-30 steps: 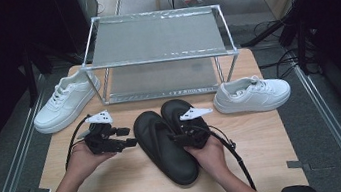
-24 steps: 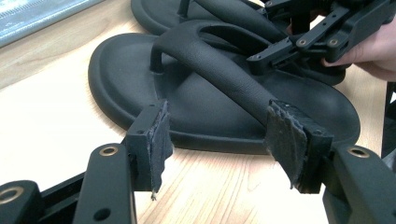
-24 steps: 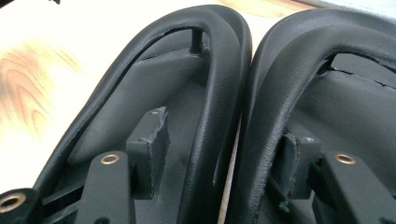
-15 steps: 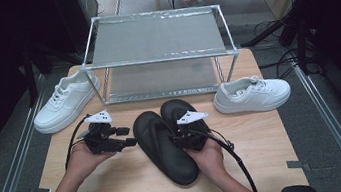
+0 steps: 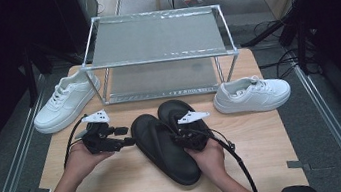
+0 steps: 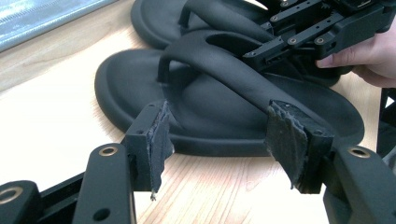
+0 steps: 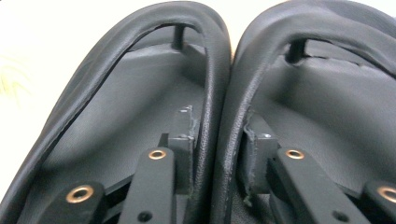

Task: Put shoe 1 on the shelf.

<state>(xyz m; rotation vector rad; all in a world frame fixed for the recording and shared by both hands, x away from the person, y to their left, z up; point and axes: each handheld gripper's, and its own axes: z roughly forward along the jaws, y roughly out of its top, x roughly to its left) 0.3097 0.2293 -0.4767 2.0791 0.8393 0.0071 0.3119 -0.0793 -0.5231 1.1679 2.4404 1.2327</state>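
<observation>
While the right claw [image 5: 180,136] was clamped on the inner straps of both black sandals [image 5: 165,147], pinching the pair together on the tabletop [image 5: 265,138], the left claw [image 5: 126,136] waited wide apart just beside them, the rack [image 5: 155,37] not yet loaded.

Two black flip-flops [image 5: 172,138] lay side by side mid-bench [image 5: 264,163]. Right gripper [image 5: 184,133] sat on top of them, at their straps; left gripper [image 5: 124,136] was just beside the left flip-flop. Metal rack [image 5: 158,39] stood behind. One white sneaker [image 5: 64,101] left of rack, another white sneaker [image 5: 251,94] right.
</observation>
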